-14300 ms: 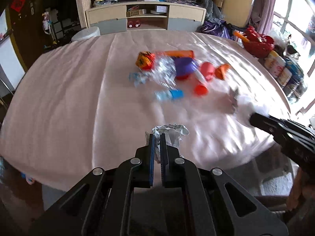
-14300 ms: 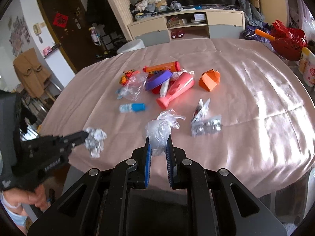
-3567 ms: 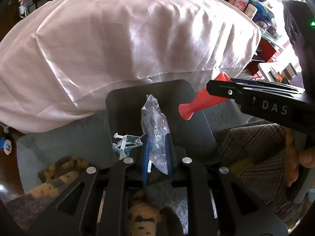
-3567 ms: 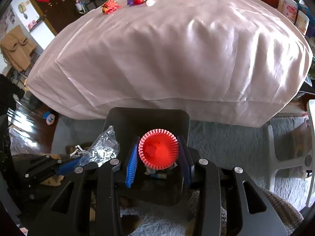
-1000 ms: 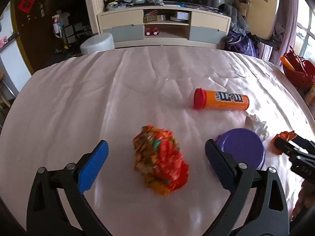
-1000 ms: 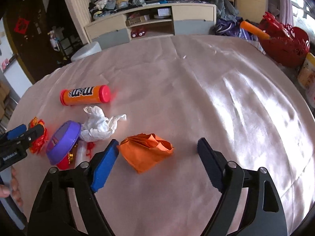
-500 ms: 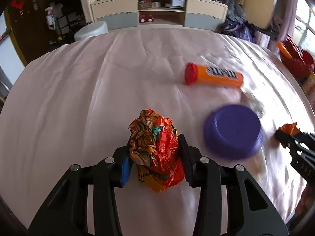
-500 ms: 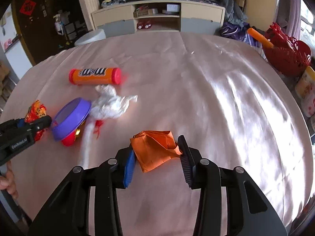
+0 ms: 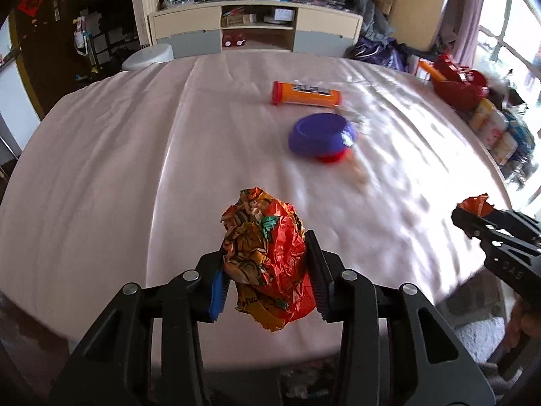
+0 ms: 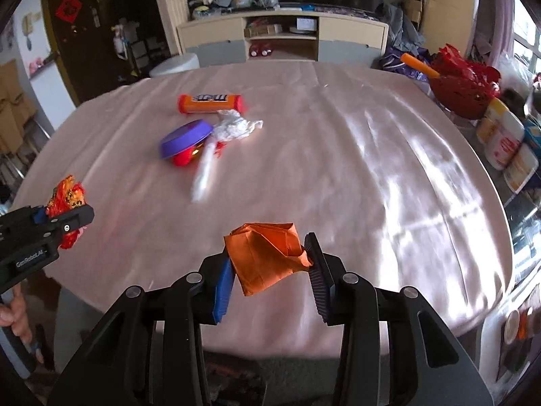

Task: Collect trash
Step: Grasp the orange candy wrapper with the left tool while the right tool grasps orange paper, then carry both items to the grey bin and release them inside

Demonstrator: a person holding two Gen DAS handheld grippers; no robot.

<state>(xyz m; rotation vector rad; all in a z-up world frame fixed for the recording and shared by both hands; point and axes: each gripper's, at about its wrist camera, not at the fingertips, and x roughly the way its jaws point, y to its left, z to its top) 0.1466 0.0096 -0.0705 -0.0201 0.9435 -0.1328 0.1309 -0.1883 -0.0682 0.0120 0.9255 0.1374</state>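
Note:
My left gripper [image 9: 267,270] is shut on a crumpled red and orange wrapper [image 9: 267,257] and holds it above the near edge of the pink-clothed table [image 9: 101,169]. My right gripper [image 10: 270,270] is shut on a folded orange paper [image 10: 267,253], lifted above the table's near side. On the table lie an orange candy tube [image 10: 209,103], a purple bowl [image 10: 186,138] tipped over a red thing, a white crumpled tissue [image 10: 236,127] and a white wrapper [image 10: 203,169]. The left gripper also shows at the left of the right wrist view [image 10: 64,213].
A red basket [image 10: 463,94] and several tubs [image 10: 507,142] stand at the table's right edge. A low shelf unit [image 10: 280,40] and a white stool [image 10: 175,64] stand behind the table. The floor [image 9: 304,382] shows below the near edge.
Both grippers have risen and pulled back toward the near edge of the table with their trash held. The items left on the table now look farther away.

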